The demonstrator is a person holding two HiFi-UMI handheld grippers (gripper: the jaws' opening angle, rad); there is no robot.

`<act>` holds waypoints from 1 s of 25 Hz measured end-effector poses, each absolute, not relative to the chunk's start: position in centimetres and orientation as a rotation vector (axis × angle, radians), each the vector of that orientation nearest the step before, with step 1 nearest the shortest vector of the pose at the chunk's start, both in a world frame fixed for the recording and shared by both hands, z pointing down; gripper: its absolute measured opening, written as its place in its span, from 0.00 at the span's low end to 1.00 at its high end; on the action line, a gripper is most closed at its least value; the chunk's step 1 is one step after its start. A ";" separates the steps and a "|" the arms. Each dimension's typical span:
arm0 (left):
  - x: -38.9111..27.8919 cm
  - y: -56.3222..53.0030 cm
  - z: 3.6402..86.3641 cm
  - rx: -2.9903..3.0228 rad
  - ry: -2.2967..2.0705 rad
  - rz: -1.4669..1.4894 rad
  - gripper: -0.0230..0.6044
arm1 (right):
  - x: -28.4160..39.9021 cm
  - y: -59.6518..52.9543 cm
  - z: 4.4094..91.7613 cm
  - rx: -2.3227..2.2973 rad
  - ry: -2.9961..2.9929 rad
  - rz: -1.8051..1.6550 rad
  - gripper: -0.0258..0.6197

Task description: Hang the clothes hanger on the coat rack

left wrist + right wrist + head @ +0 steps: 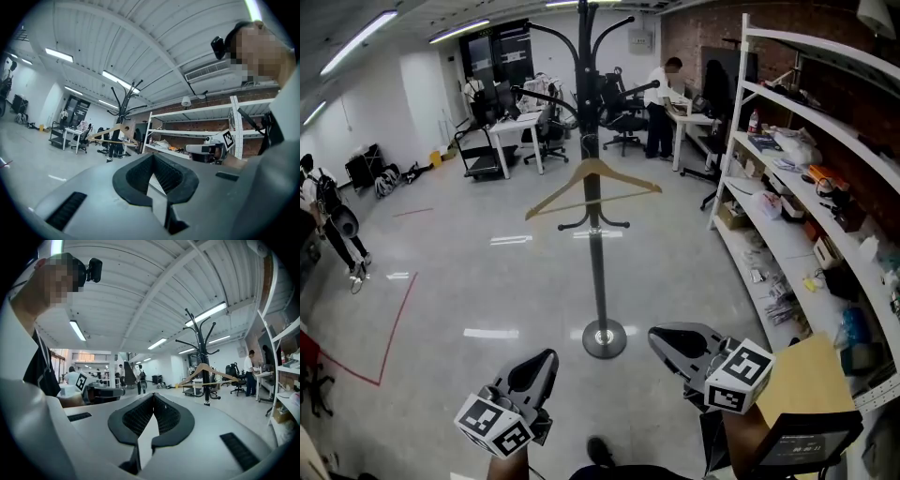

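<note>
A wooden clothes hanger (592, 184) hangs on the black coat rack (598, 272), at mid height on the pole, above a lower ring of hooks. It is free of both grippers. My left gripper (546, 356) and right gripper (661, 337) are held low and near me, well short of the rack's round base (605, 338). Both are shut with nothing between the jaws. The left gripper view shows the hanger (112, 133) and rack (123, 105) far off at the left. In the right gripper view the hanger (206, 371) is on the rack (202, 338) at the right.
White shelving (806, 187) full of small items runs along the right wall. A brown cardboard sheet (806, 375) lies by my right arm. Desks, office chairs (623, 112) and people (659, 108) fill the back. Red tape (394, 328) marks the floor at the left.
</note>
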State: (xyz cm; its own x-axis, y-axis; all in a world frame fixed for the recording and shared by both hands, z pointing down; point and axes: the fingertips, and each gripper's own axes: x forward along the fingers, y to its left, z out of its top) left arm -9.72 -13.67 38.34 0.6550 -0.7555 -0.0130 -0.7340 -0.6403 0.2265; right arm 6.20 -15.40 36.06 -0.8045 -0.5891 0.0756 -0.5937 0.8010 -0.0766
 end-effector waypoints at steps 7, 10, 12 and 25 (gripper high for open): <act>-4.6 -6.0 39.4 2.651 -1.215 -0.070 0.04 | 9.8 -7.6 36.9 0.898 -2.967 0.129 0.05; -2.9 -3.0 40.1 2.634 -1.210 -0.013 0.04 | 11.8 -5.4 37.5 0.922 -2.969 0.179 0.05; -2.4 -1.3 39.8 2.629 -1.217 -0.001 0.04 | 12.4 -4.0 37.5 0.927 -2.977 0.207 0.05; -5.5 10.0 39.4 2.647 -1.232 -0.059 0.04 | 8.7 6.2 36.8 0.929 -2.988 0.138 0.05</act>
State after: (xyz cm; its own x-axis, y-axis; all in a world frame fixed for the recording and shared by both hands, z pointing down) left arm -5.48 9.99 39.37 0.6476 -0.7599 0.0564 -0.7511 -0.6241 0.2154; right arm 8.68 6.25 36.80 -0.8240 -0.5655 0.0352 -0.5664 0.8202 -0.0812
